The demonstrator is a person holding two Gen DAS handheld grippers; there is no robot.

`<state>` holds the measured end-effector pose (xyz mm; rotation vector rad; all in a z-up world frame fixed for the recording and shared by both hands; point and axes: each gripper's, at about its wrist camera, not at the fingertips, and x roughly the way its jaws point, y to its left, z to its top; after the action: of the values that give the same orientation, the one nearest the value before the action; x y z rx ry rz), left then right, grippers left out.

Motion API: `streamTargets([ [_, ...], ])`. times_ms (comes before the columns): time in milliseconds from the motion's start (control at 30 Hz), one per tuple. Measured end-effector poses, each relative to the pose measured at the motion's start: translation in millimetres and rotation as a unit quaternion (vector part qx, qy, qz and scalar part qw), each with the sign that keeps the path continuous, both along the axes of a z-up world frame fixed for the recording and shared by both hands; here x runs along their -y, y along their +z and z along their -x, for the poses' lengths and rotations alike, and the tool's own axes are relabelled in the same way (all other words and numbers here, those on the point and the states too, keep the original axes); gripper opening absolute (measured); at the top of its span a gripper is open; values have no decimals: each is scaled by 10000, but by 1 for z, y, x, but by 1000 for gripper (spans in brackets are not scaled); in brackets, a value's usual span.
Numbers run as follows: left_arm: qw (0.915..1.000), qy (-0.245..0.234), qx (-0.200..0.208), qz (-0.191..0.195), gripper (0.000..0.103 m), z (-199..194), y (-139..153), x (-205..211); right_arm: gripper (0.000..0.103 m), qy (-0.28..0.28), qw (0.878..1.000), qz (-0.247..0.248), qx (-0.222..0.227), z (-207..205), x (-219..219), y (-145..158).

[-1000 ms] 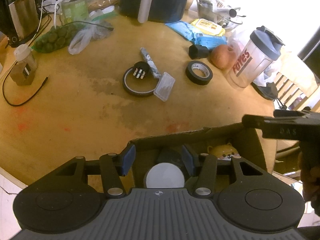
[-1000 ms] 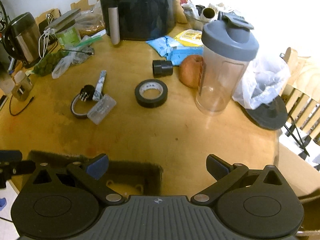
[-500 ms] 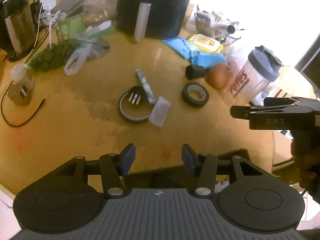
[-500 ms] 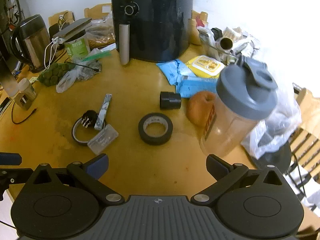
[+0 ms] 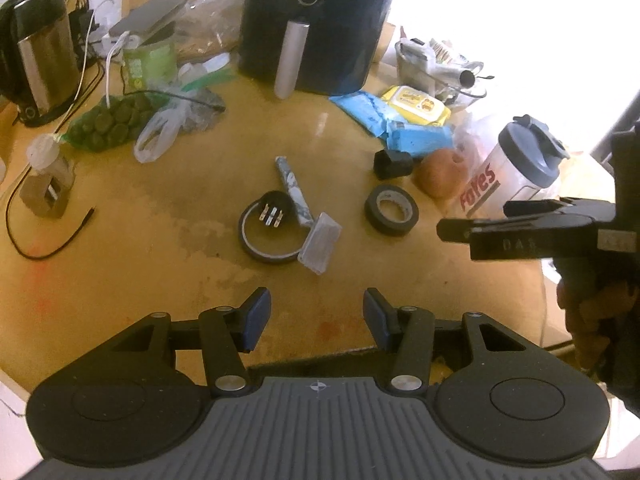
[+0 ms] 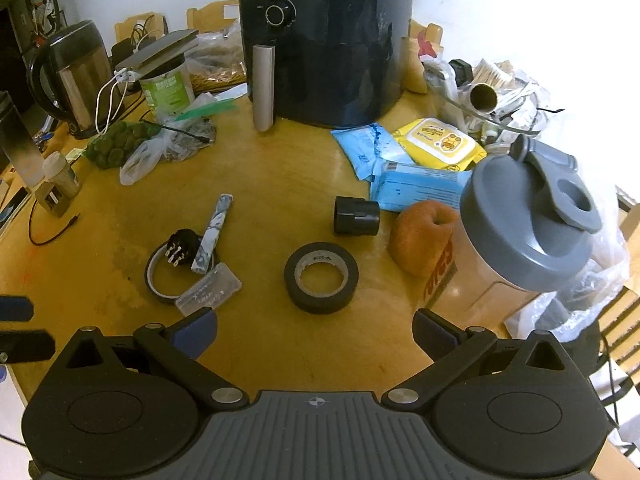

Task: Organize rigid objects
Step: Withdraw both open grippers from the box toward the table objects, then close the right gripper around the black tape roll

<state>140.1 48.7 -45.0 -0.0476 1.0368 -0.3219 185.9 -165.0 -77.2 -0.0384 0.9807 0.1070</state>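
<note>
A black tape roll (image 6: pixel 321 278) lies flat on the round wooden table (image 6: pixel 280 184), just beyond my right gripper (image 6: pixel 315 332), which is open and empty. To its left sit a thin tape ring (image 6: pixel 164 280), a black plug (image 6: pixel 182 247), a marbled stick (image 6: pixel 212 236) and a clear plastic case (image 6: pixel 210 290); a black tube piece (image 6: pixel 356 216) lies behind. My left gripper (image 5: pixel 316 316) hovers open and empty over the table's near edge, above a mostly hidden cardboard box (image 5: pixel 344 354). A hand holds the right gripper (image 5: pixel 520 228) at the right of the left wrist view.
An apple (image 6: pixel 420 236) and a grey-lidded shaker bottle (image 6: pixel 516 240) stand right of the tape roll. A black air fryer (image 6: pixel 324 40), kettle (image 6: pixel 76 76), wipe packs (image 6: pixel 420 160), bagged items and cables crowd the back. A chair (image 6: pixel 620 328) stands at the right.
The left view has swung up off the box, whose white lid and toy have dropped out of sight. The right gripper has moved in over the table, closer to the black tape roll.
</note>
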Motion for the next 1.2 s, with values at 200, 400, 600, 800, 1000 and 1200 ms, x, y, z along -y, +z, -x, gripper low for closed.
streamTargets([
  [200,9999,106,-95,-13,50,4,-3,-6,103,22,9998,-177,-9,-8,2,-11],
  [400,9997,200,-159,-35,50,8,-6,-12,103,235,9997,-120,10,-13,-5,-24],
  [600,9993,292,-246,-10,50,10,-9,-18,103,299,9995,-55,35,-17,-10,-36],
  [800,9991,362,-240,-14,50,12,-9,-22,102,422,9990,-64,159,-25,-14,-46],
  [1000,9984,501,-277,-23,50,16,-11,-29,93,401,9992,63,39,-47,-18,-65],
  [1200,9968,734,-319,-35,50,25,-12,-42,90,254,9996,62,-107,-64,-18,-82],
])
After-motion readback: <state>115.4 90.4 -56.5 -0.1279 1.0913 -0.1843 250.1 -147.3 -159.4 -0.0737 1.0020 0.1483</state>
